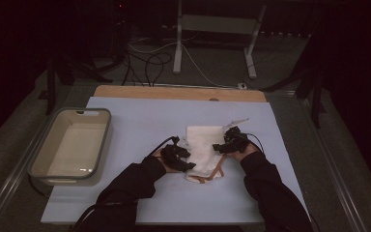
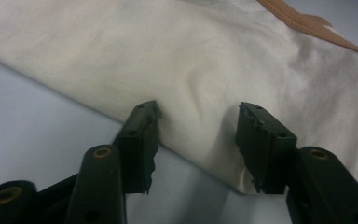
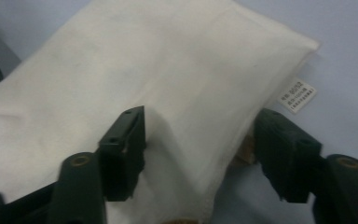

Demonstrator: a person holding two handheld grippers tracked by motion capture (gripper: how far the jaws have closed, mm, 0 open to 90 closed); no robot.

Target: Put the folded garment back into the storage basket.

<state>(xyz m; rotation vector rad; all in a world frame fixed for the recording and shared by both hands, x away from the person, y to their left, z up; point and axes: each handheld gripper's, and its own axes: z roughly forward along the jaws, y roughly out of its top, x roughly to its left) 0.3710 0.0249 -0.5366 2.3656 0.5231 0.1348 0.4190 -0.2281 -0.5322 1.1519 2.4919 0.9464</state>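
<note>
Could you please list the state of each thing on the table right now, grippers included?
cloth bag: folded flat on the mat, brown strap poking out at its near end
tray: upright, empty
left gripper: jaws apart, straddling the bag's edge
right gripper: jaws apart, straddling the bag's edge

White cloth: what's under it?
The white cloth lies flat on the pale blue mat. A tan strap sticks out at its near edge; the strap's remainder is covered.
</note>
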